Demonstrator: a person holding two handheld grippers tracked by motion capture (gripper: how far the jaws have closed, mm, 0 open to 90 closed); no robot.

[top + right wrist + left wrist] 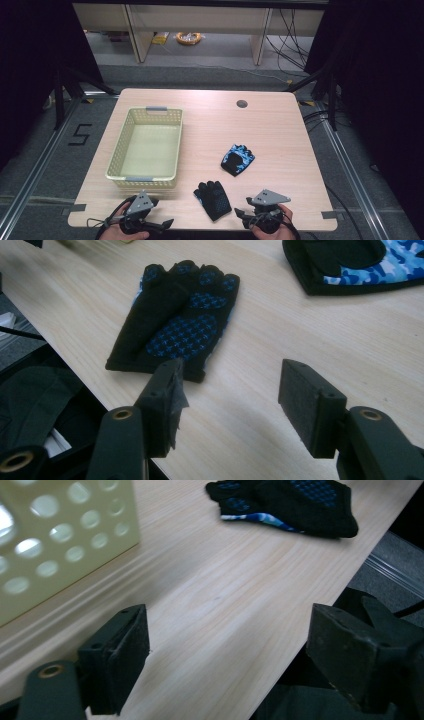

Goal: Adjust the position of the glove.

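From the high view, we see both gloves lying on the tabletop (pixel 280 130), right of the empty basket (pixel 146 145): the black glove (pixel 213 199) nearest the right tool (pixel 243 215), the camouflage glove (pixel 237 159) beyond it. Nothing is stowed yet.

In the left gripper view, our left tool (pixel 225 655) stands wide and empty beside the basket's wall; the dark glove (pixel 295 505) ahead is probably the black one.

In the right gripper view, the right tool (pixel 230 400) gapes, empty, just short of the black glove; we judge the work unstarted.

Matt pale wood-grain table (pixel 280 135), perforated cream plastic basket (pixel 125 145), black cloth glove (pixel 175 325) with blue grip dots
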